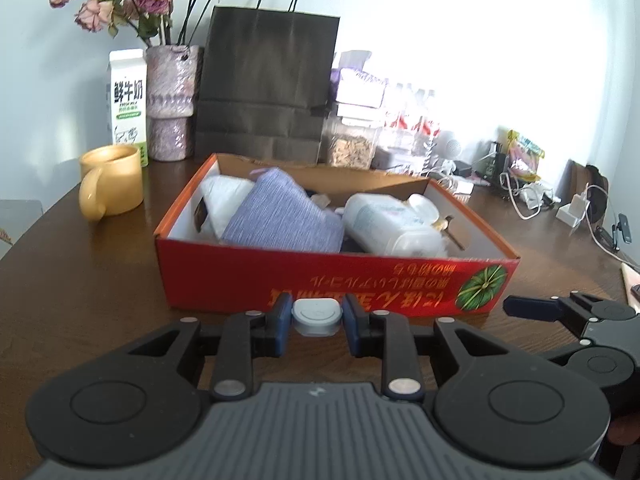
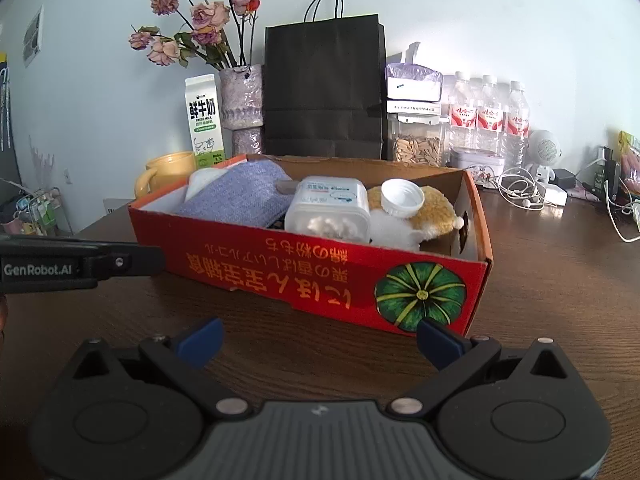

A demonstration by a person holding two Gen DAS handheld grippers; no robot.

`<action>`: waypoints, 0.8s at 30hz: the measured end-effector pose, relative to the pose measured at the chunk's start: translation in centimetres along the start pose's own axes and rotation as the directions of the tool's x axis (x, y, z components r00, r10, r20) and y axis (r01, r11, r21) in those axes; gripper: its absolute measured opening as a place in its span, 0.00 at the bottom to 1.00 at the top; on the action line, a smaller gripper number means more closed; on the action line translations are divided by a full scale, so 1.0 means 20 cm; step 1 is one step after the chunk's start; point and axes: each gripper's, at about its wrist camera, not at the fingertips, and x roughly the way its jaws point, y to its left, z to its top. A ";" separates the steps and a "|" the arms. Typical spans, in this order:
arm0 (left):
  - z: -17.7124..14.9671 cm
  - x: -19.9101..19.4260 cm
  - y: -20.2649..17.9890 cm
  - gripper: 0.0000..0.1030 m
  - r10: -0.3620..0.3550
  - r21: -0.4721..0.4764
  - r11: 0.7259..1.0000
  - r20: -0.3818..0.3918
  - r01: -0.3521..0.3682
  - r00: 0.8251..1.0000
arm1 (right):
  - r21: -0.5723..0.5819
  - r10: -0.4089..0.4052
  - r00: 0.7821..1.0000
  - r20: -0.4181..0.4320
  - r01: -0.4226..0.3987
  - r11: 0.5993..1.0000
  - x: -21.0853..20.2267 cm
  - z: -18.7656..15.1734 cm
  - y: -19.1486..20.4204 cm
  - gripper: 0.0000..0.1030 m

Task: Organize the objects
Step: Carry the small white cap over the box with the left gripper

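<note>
Left wrist view first: the left gripper [image 1: 316,320] is pinched narrow on a small pale grey case [image 1: 316,317] with rounded corners, held right in front of the near wall of the red cardboard box [image 1: 240,280] on the dark wood table [image 1: 80,280]. The yellow print on that wall reads upside down, next to a green pumpkin picture. Inside the box there's a lavender knit pouch [image 1: 280,216], something white behind it, and a clear plastic tub [image 1: 388,220] on its side. Behind on the left are a yellow mug [image 1: 112,184], a milk carton [image 1: 127,108] printed 鲜牛奶, a vase of dried roses [image 1: 170,100] and a black paper bag [image 1: 266,80]. The other gripper's fingers poke in at far right.

Right wrist view: the right gripper [image 2: 320,340] has its blue pads spread wide, nothing between them, low over the table near the box's pumpkin corner. Here the carton also reads "FRESH MILK". The tub holds cotton swabs, and a plush toy [image 2: 424,208] with a white cap [image 2: 402,198] on it sits beside it. Red-labelled water bottles [image 2: 488,120] line the wall; their text is too small. The arm coming in from the left says "GenRobot.AI".
</note>
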 end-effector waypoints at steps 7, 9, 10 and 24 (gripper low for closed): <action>0.10 0.02 -0.04 0.27 -0.023 0.008 1.000 0.049 0.023 0.999 | -0.012 0.001 0.999 0.046 0.000 1.000 -0.01 0.09 0.01 1.00; 0.13 0.03 -0.04 0.27 -0.030 0.010 1.000 0.062 0.029 0.998 | -0.016 -0.003 0.998 0.062 0.004 1.000 -0.01 0.12 0.00 1.00; 0.15 0.04 -0.05 0.27 -0.031 0.011 0.999 0.071 0.031 0.997 | -0.016 -0.005 0.998 0.070 0.006 1.000 0.00 0.14 0.00 1.00; 0.38 0.21 -0.05 0.27 -0.047 0.002 0.999 0.140 0.047 0.989 | -0.036 -0.020 0.990 0.138 0.026 0.999 0.11 0.38 -0.05 1.00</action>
